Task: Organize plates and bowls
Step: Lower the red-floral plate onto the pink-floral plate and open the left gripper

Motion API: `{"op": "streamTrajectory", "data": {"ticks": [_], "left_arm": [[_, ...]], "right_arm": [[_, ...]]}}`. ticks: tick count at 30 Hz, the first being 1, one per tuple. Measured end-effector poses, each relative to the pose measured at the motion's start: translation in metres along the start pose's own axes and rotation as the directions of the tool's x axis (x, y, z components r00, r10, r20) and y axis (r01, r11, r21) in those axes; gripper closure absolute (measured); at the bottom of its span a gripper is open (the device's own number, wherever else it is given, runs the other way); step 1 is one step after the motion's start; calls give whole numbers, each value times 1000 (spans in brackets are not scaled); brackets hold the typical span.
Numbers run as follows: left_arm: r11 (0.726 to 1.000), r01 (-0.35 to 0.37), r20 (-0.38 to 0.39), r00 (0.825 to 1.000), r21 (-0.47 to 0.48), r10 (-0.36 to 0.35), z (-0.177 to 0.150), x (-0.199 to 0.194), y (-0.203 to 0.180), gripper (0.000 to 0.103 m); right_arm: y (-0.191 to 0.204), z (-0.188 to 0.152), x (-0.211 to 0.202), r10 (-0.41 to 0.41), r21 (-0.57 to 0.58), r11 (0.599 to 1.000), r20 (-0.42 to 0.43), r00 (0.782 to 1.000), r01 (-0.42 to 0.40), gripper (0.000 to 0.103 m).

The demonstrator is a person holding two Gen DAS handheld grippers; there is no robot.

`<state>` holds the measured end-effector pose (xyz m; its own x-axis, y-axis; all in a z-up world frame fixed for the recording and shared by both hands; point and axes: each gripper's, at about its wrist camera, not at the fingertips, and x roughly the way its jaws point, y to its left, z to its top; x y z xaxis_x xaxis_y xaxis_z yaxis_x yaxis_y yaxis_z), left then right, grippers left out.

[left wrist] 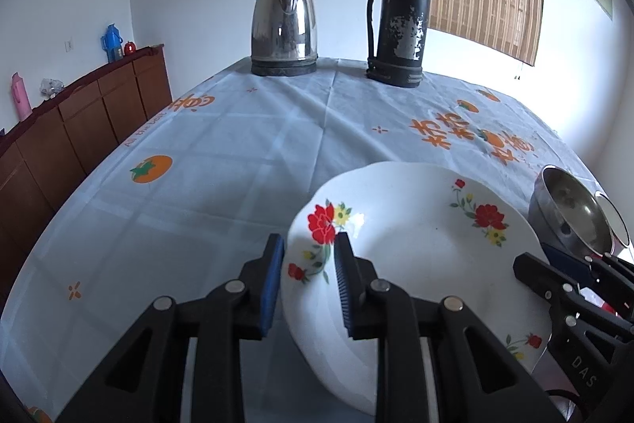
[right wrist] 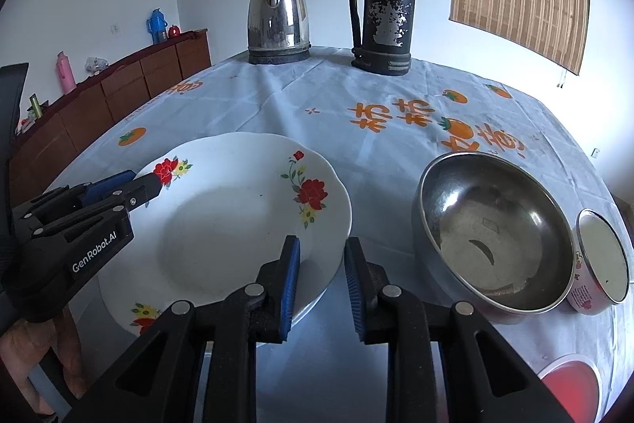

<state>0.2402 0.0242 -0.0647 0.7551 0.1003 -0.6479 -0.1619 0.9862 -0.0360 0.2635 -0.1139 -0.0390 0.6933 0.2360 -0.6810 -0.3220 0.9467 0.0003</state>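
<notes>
Two grippers flank one white flowered plate [right wrist: 237,224] near the front of the clothed table [left wrist: 237,129]. The left gripper [left wrist: 309,280] straddles the plate's left rim, its blue pads [left wrist: 273,288] on either side with a gap showing, so it looks parted rather than clenched; whether a pad touches the rim I cannot tell. The right gripper [right wrist: 321,284] hangs released at the plate's near right edge, gripping nothing. Just right of the plate sits a steel bowl [right wrist: 491,232], and beside that a small enamel cup [right wrist: 598,264]. A kettle [right wrist: 277,22] and flask [right wrist: 382,2] stand well apart at the far end. The plate looks glazed ceramic: stiff, fairly heavy, slick and breakable, so the rim is the place to pinch, squarely and deep, and keep it level. The bowl is probably light and tough, though its curved wall may slip; take it by the lip.
</notes>
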Motion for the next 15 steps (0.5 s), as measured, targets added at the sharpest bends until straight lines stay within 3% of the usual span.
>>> {"op": "streamTrajectory", "data": {"ticks": [15], "left_arm": [[1000, 3, 3, 1000, -2, -3, 0, -2, 0, 79]], "right_arm": [[0, 0, 2, -16, -17, 1000, 7, 1000, 16, 78]]}}
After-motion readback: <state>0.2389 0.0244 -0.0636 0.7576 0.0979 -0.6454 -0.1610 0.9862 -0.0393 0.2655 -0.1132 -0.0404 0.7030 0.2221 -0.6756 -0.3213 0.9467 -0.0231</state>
